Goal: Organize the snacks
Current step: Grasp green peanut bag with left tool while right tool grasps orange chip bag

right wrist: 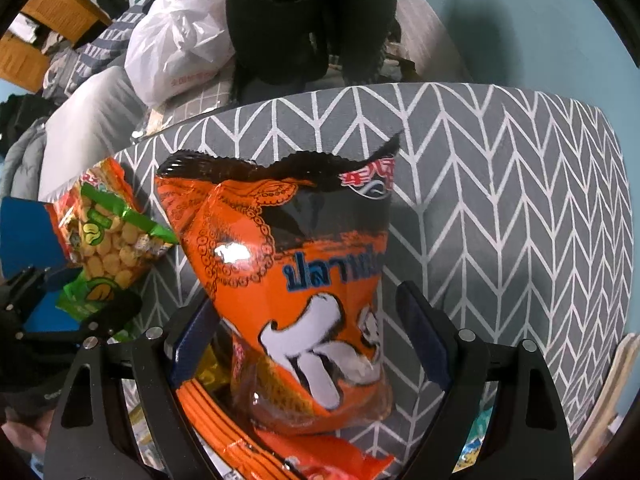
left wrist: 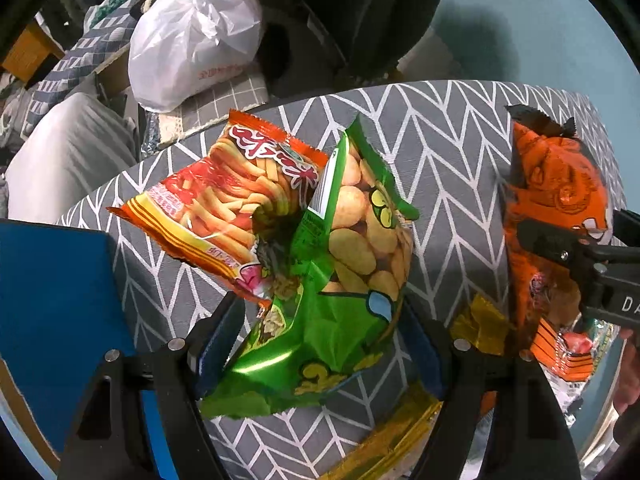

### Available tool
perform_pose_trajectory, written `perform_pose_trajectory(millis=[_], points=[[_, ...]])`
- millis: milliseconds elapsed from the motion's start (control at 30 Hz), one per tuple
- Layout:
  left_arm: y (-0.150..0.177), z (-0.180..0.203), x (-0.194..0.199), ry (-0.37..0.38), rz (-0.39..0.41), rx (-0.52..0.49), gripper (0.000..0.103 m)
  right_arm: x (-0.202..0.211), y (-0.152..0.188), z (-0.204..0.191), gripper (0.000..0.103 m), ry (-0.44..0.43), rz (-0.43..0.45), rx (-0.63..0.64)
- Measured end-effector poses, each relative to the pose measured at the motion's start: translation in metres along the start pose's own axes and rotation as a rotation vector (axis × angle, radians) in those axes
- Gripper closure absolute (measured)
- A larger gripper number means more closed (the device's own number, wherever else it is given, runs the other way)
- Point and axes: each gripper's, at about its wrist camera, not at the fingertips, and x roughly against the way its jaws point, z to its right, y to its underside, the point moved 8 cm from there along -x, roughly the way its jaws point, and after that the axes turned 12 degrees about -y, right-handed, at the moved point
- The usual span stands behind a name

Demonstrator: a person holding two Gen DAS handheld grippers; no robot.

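Observation:
My left gripper (left wrist: 320, 340) points down, shut on the crumpled lower end of a green bag of round snacks (left wrist: 352, 240). The green bag leans over a red bag of stick snacks (left wrist: 224, 204) lying on a grey chevron-patterned fabric surface (left wrist: 452, 184). My right gripper (right wrist: 304, 320) is shut on an orange and black snack bag (right wrist: 288, 260), whose sealed black top points away from the camera. The left pad touches that bag; a thin gap shows at the right pad. The left wrist view has the orange bag (left wrist: 556, 184) at the right, with a right finger (left wrist: 544, 240) across it.
A blue box (left wrist: 52, 300) stands at the left. Several loose packets, yellow (left wrist: 400, 432) and orange (right wrist: 224, 420), lie under the grippers. A white plastic bag (left wrist: 192, 40) and a person's dark clothing (right wrist: 312, 12) lie beyond the fabric surface's far edge. A hand (right wrist: 24, 440) holds the left gripper.

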Motion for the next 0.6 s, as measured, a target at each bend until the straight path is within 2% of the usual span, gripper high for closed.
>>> perform_pose_trajectory(millis=[100, 133, 200, 267, 400, 600], points=[[0.001, 0.001, 0.001, -0.005, 0.016, 0.002, 0.026, -0.004, 0.000, -0.003, 0.019, -0.002, -0.007, 0.015], [0.001, 0.000, 0.002, -0.009, 0.021, 0.002, 0.036, -0.005, 0.001, -0.003, 0.022, -0.003, -0.011, 0.020], [0.003, 0.000, 0.002, -0.007, 0.028, -0.002, 0.047, -0.008, 0.001, -0.005, 0.036, -0.028, -0.021, 0.025], [0.005, -0.002, 0.005, -0.006, 0.037, -0.003, 0.050, -0.008, 0.001, -0.007, 0.039, -0.033, -0.023, 0.033], [0.016, -0.002, 0.012, 0.000, 0.043, -0.007, 0.059, -0.003, 0.002, -0.010, 0.054, 0.000, -0.018, 0.088], [0.040, -0.004, 0.018, 0.026, 0.029, 0.011, 0.064, 0.004, 0.006, -0.009, 0.056, 0.028, 0.003, 0.133]])
